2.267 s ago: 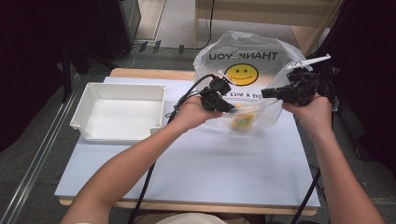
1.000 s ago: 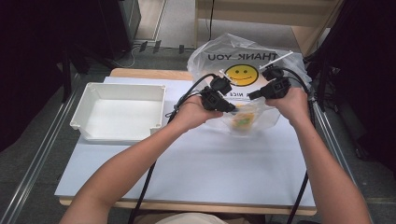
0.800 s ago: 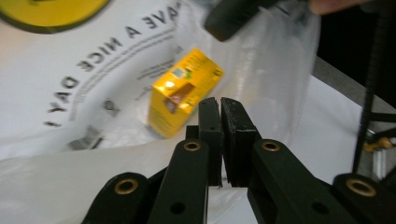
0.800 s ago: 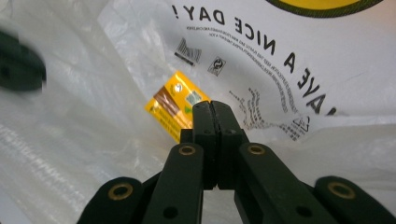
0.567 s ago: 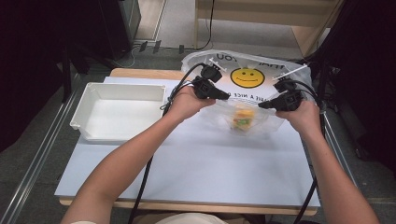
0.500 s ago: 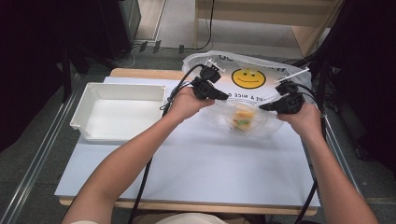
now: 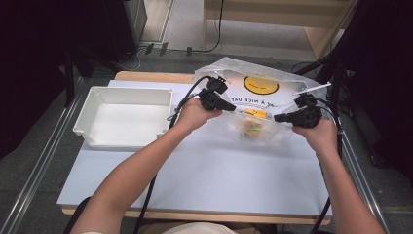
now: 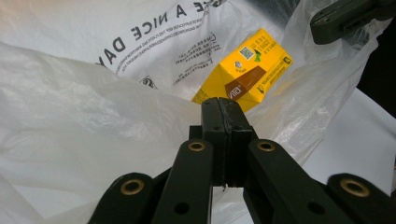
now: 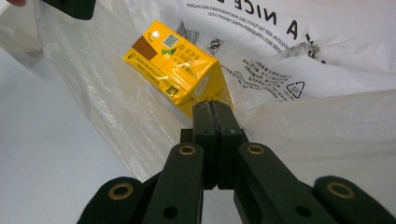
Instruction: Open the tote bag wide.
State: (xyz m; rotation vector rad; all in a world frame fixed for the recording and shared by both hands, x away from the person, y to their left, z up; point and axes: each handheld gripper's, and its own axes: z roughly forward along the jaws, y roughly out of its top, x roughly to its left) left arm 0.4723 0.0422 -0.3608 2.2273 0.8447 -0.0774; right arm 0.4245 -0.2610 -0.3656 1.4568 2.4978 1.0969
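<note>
A clear plastic bag (image 7: pixel 253 87) printed with a yellow smiley lies on the white table top (image 7: pixel 219 170), its mouth toward me. Inside lies a yellow drink carton (image 7: pixel 255 113), also seen as the carton (image 8: pixel 243 74) and the carton (image 9: pixel 173 58). My left gripper (image 7: pixel 233 108) is shut on the left edge of the bag's mouth, and its jaws have just closed a touch tighter on the film (image 8: pixel 140 121). At the mouth's right edge my right gripper (image 7: pixel 277 117) is shut on the film (image 9: pixel 327 126). The two hold the mouth spread apart.
An empty white tray (image 7: pixel 129 89) stands at the table's left. Cables trail from both grippers along the forearms. A metal rail (image 7: pixel 39 161) runs by the table's left side, and a wooden shelf stands behind the table.
The bag came down from upright and now lies flatter on the table. Both hands sank and drew apart, left one leftward, right one rightward, widening the mouth.
</note>
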